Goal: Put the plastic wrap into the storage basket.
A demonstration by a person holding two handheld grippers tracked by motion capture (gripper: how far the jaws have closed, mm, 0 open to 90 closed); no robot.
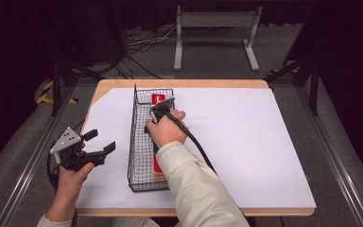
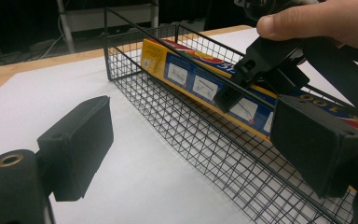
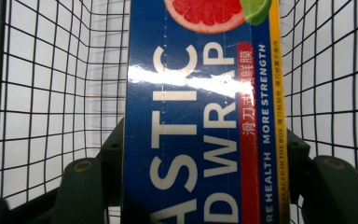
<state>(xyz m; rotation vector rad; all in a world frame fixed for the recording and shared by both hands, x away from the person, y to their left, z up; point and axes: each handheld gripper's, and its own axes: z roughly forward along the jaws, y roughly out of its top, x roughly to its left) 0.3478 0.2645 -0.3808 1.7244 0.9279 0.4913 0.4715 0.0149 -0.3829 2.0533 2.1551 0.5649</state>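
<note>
A blue and yellow plastic wrap box (image 1: 156,163) lies lengthwise in a black wire basket (image 1: 133,142) on the white sheet. My right gripper (image 1: 155,118) reaches down into the basket, and its jaws press on both long sides of the box (image 3: 200,93). In the left gripper view the box (image 2: 191,81) sits tilted along the basket (image 2: 135,60), with the right gripper (image 2: 233,93) clamped on it under a hand. My left gripper (image 1: 101,141) is held left of the basket, open and with nothing between its jaws (image 2: 191,140).
The white sheet (image 1: 246,142) covers most of the wooden table (image 1: 179,83). A cable (image 1: 198,151) trails from the right gripper along the sleeve. A grey metal stand (image 1: 215,28) is on the floor beyond the table. Basket mesh (image 3: 51,84) flanks the box closely.
</note>
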